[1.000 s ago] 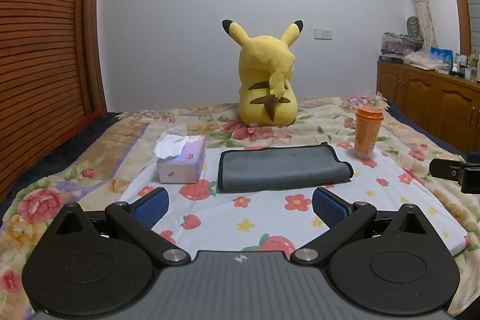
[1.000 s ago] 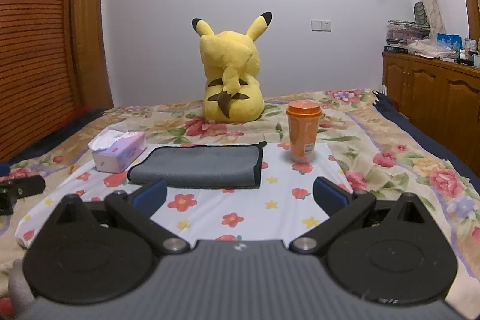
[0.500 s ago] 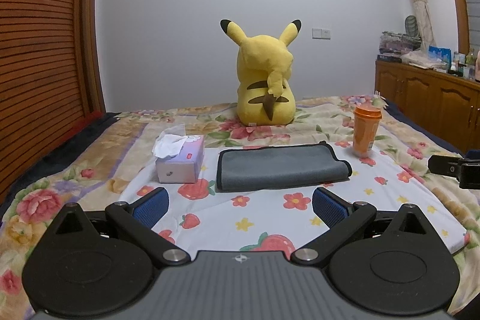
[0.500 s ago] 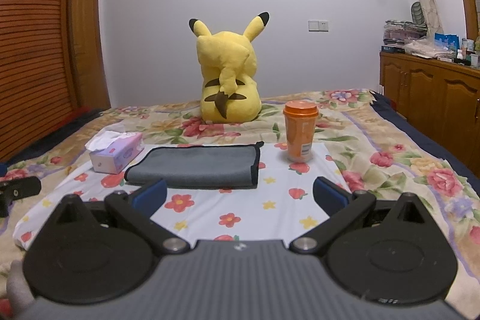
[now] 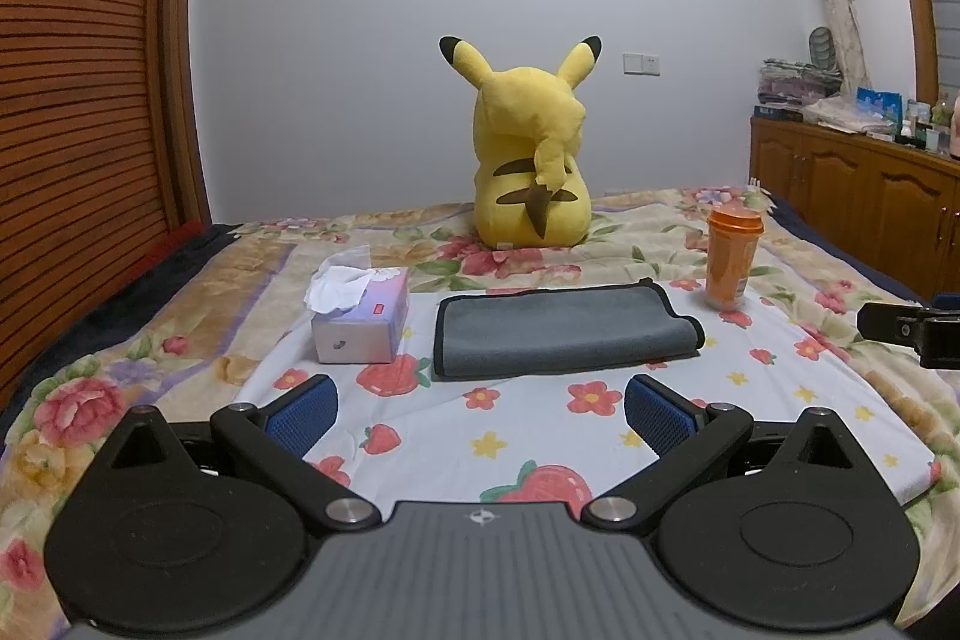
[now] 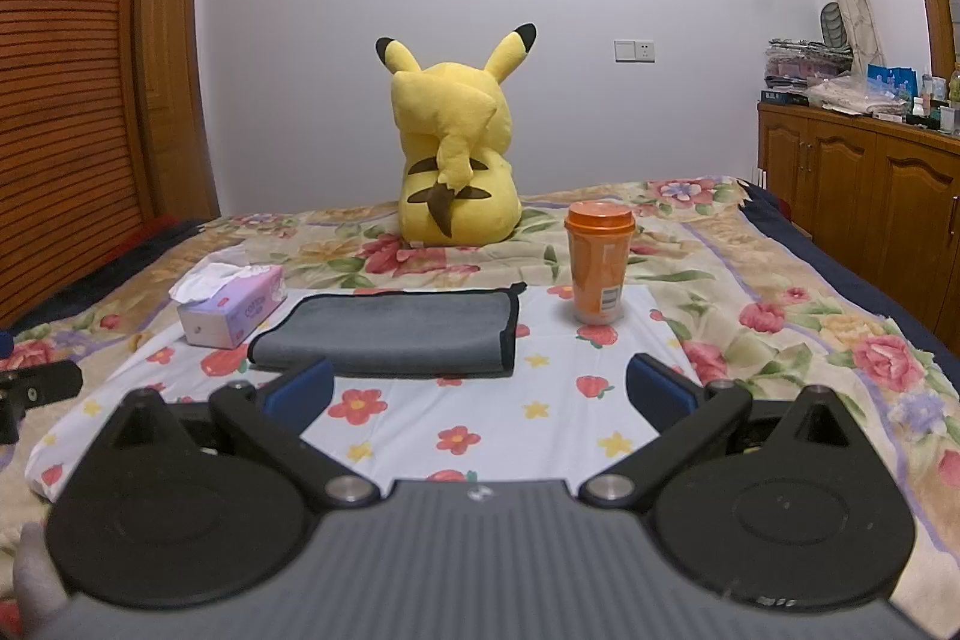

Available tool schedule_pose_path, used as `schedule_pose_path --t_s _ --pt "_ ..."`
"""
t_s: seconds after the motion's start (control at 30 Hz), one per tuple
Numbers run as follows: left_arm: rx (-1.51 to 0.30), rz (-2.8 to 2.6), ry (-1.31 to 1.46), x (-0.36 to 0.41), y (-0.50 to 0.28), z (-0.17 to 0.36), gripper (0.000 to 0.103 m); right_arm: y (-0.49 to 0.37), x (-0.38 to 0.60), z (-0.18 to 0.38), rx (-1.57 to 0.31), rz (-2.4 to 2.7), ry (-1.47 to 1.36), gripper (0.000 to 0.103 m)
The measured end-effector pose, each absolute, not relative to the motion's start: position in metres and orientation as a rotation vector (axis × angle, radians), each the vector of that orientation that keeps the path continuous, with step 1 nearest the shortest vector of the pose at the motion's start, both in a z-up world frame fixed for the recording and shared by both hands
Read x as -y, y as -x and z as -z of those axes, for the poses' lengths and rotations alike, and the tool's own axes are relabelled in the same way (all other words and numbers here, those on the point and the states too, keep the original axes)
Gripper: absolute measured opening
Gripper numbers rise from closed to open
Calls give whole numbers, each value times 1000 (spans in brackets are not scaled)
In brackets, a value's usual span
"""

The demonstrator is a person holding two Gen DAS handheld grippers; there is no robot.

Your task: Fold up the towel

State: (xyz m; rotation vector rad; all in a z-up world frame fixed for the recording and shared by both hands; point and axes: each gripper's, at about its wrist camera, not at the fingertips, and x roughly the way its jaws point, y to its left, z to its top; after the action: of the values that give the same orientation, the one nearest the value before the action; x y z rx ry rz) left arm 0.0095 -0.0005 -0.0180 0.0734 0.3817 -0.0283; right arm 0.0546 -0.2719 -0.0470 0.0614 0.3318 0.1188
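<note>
A grey towel with black trim (image 5: 558,328) lies folded flat on a white flowered cloth (image 5: 528,436) on the bed. It also shows in the right wrist view (image 6: 390,334). My left gripper (image 5: 480,409) is open and empty, a short way in front of the towel. My right gripper (image 6: 480,391) is open and empty, also in front of the towel, its left finger (image 6: 297,394) overlapping the towel's near edge in view. Part of the right gripper shows at the right edge of the left wrist view (image 5: 912,331).
A tissue box (image 5: 360,316) stands left of the towel. An orange cup with lid (image 5: 732,259) stands to its right. A yellow Pikachu plush (image 5: 528,160) sits behind. A wooden cabinet (image 6: 864,184) lines the right wall, a slatted wooden wall (image 5: 78,130) the left.
Both views have shifted only slightly; the scene sits a little lower and closer in the right wrist view. The towel has not moved and both grippers stay open.
</note>
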Motion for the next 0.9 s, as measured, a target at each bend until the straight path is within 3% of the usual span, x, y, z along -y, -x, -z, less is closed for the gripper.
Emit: schedule_pose_path --t_s 0.9 --pt "-379 24 -77 -1 -10 19 103 -54 272 47 -331 -119 -62 103"
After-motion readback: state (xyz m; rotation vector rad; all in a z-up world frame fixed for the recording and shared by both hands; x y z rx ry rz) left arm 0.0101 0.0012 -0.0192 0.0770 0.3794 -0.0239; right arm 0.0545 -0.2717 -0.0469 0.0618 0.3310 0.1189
